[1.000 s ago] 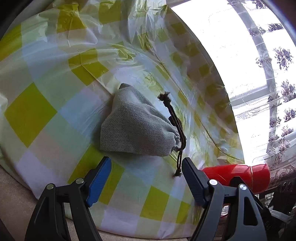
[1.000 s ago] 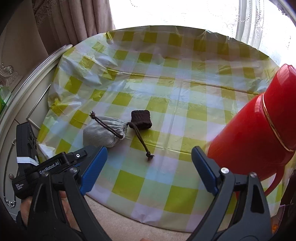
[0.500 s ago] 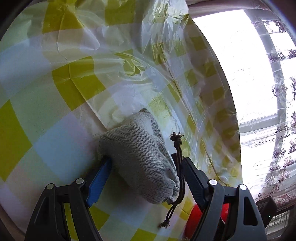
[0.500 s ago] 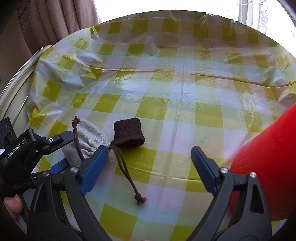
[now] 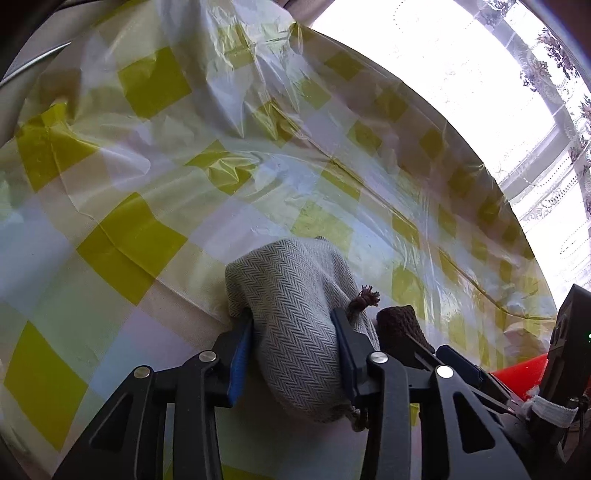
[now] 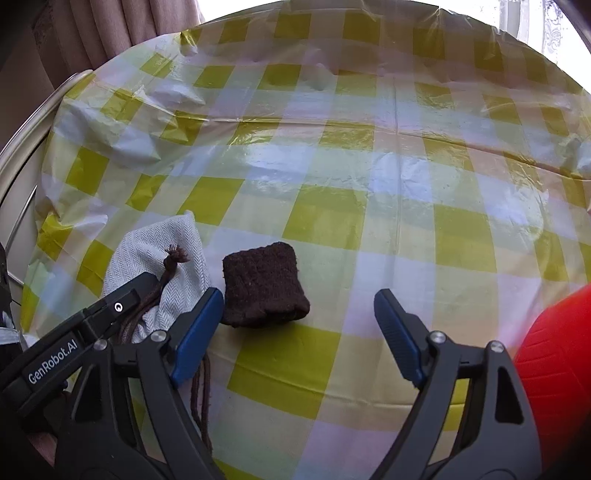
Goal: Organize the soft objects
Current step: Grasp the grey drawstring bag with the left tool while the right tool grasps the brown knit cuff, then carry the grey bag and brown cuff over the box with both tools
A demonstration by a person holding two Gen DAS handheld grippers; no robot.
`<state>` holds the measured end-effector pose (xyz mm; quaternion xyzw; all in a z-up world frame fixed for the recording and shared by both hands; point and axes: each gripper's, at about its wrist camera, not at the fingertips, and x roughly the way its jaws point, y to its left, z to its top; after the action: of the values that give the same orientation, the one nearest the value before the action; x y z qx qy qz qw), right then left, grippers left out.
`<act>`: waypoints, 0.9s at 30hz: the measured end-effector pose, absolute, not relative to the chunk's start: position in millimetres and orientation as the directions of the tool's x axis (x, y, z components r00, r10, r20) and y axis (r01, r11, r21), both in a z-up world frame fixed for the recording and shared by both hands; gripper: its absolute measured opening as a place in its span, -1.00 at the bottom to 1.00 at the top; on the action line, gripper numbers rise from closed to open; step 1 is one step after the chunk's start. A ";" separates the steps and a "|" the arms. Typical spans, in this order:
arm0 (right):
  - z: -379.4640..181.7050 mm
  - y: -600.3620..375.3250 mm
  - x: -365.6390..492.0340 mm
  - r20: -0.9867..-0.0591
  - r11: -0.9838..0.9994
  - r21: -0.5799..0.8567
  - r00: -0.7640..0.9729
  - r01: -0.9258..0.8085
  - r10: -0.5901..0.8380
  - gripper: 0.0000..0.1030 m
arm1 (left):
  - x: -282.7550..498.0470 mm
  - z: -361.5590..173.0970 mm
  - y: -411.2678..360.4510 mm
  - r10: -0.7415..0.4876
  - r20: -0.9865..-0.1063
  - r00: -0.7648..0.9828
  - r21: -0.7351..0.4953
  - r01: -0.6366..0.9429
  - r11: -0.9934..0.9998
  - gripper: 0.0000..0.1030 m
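**Checked bench by a bright window, grey pouch pinched**

The bench is round and draped in a glossy plastic cloth of yellow-green, white and pale blue checks, creased along fold lines and puckered toward its far rim. Strong daylight comes from a window with a lace curtain on one side; a heavier brownish curtain hangs behind the far left edge in the right wrist view.

The left tongs are closing, both blue pads pressing into the sides of the grey herringbone pouch, which bulges between them near the bench's front left. Its brown drawstring lies over the pouch and trails toward the near edge.

The right tongs are narrowing but hold nothing; the dark brown knitted piece lies flat on the cloth just ahead, close to the left pad, just beside the pouch. A red container sits at the right.
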<state>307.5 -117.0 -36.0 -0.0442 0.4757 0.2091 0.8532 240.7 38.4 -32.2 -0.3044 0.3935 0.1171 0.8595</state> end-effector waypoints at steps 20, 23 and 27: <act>-33.7 -124.5 281.3 -0.811 0.931 0.063 0.525 -0.359 0.257 -0.40 | 212.9 -21.9 34.1 -0.021 -0.667 0.745 -0.445 -0.375 0.813 -0.26; -31.0 -133.1 265.5 -0.799 0.939 0.055 0.549 -0.341 0.246 -0.40 | 209.2 -18.5 28.8 -0.013 -0.660 0.751 -0.427 -0.361 0.829 -0.26; -27.4 -147.4 248.2 -0.787 0.948 0.062 0.569 -0.312 0.238 -0.41 | 203.4 -12.5 20.7 0.003 -0.654 0.757 -0.399 -0.348 0.848 -0.26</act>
<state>248.2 -147.4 -27.4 -0.0420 0.4374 0.1554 0.8848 203.4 20.7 -12.5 -0.2574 0.3350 0.0974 0.9011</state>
